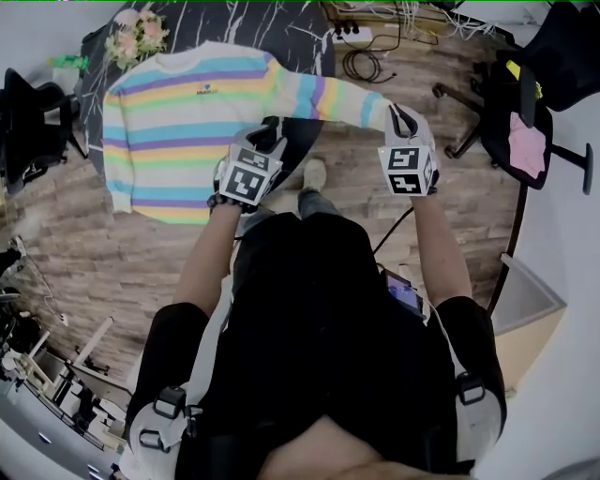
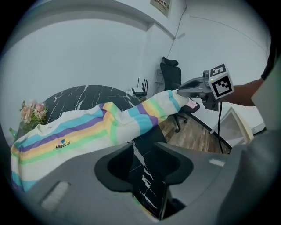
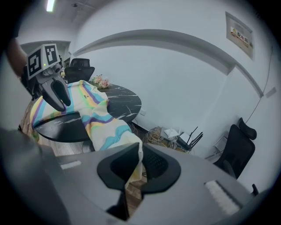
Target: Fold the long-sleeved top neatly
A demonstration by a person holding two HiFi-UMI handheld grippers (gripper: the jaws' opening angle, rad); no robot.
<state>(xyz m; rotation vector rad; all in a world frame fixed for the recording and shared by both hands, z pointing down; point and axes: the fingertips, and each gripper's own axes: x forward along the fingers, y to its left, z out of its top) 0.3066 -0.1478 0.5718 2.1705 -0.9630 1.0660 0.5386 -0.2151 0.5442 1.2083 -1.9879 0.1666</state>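
- Pink soft-petalled flower bunch [image 1: 136, 36] at the table's far-left rim; its vase is too small to make out.
- Pastel rainbow-striped knit long-sleeved top [image 1: 178, 112] lies flat on the round black white-veined marble table [image 1: 234, 28], with its near hem draped past the rim.
- Grey plastic left gripper [image 2: 144, 147] is by the top's armpit. Its jaws are parted and nothing is pinched; only marble shows in the gap.
- Grey plastic right gripper [image 3: 139, 151] is clamped on the cream cuff [image 3: 131, 171] of the top's striped sleeve [image 1: 342, 98], which stretches off the table above the wood-plank floor [image 1: 366, 202].
- Black office chair [image 1: 525, 103], partly cut off at the right edge.
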